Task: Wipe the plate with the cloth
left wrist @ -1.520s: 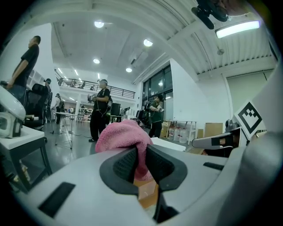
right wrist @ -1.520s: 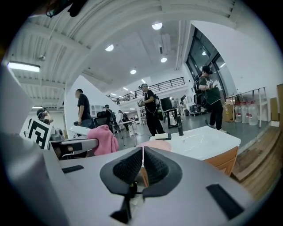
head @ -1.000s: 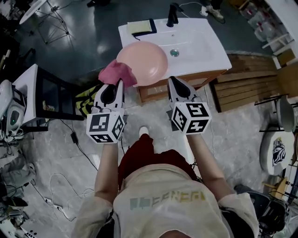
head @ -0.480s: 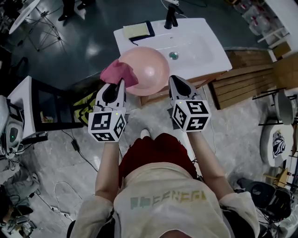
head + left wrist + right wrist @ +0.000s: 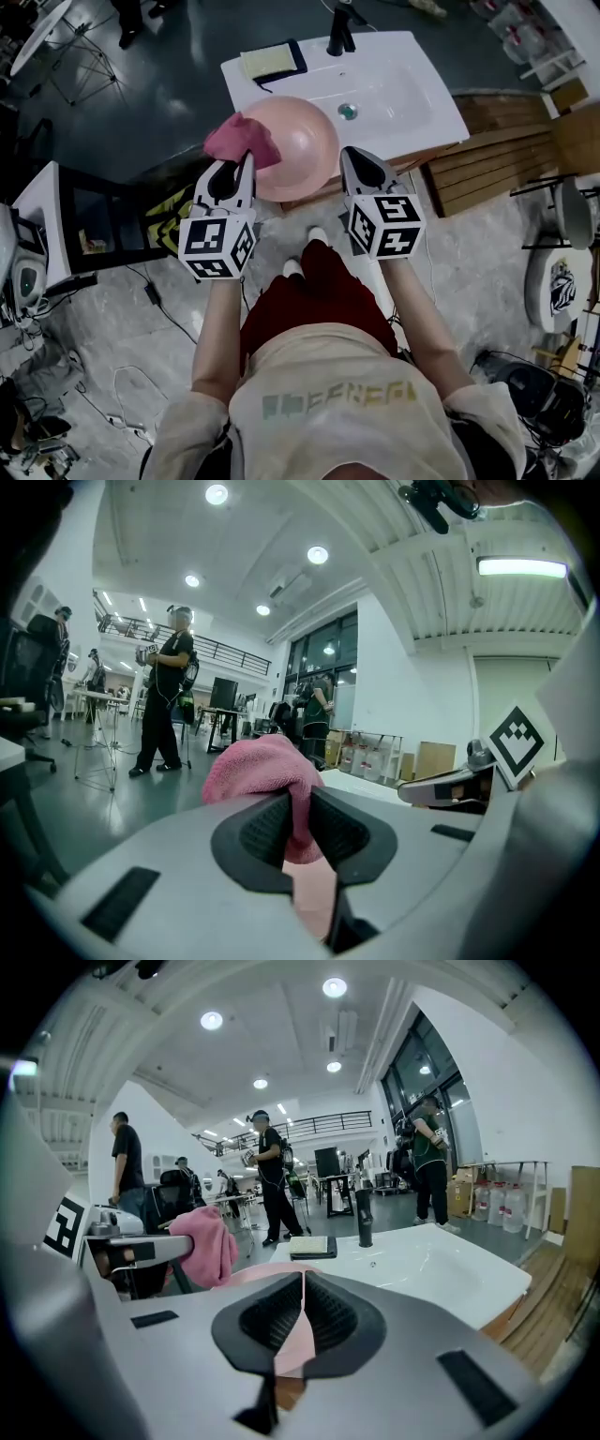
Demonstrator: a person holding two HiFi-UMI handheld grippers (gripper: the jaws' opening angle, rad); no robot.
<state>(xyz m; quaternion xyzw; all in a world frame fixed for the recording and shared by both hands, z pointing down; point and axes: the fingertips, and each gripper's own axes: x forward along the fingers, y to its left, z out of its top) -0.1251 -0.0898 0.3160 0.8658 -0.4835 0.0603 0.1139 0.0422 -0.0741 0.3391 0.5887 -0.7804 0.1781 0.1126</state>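
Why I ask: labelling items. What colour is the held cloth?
The cloth is deep pink, clearest in the left gripper view.

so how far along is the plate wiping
Done: both pickups. The left gripper is shut on the pink cloth, and the right gripper is shut on the pink plate at its rim, by the sink. In hand: the cloth sits at the plate's left rim. Left: wiping across the rest; no dirt shows, so progress can't be judged.

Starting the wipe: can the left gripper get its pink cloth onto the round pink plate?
Probably yes. The left gripper, shut on the pink cloth, is at the edge of the round pink plate; the right gripper grips only its rim.
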